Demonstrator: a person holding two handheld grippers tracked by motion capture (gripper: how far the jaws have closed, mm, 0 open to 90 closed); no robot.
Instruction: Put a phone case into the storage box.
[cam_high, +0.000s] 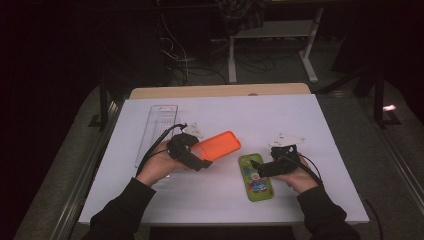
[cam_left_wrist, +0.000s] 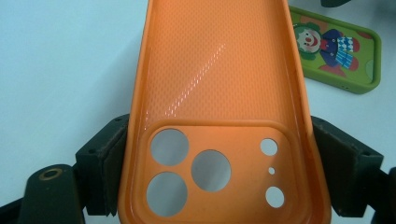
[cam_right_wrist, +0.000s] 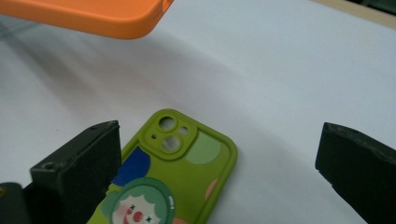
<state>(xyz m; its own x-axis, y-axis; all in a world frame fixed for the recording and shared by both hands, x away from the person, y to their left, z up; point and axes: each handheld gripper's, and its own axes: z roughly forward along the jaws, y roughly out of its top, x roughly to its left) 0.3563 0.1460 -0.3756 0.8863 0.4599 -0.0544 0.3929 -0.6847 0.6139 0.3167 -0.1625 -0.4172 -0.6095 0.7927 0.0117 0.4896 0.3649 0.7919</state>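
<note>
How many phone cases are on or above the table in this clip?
2. The orange case is clamped between the left gripper jaws, left of centre. The green clown case lies flat on the table beneath the open right gripper.

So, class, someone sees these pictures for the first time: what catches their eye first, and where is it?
The bright orange phone case stands out first, clamped by its camera-cutout end between the jaws of the left gripper, left of the table's middle. Next comes the green clown phone case, lying flat on the white table near the front, with the right gripper open over it.
</note>
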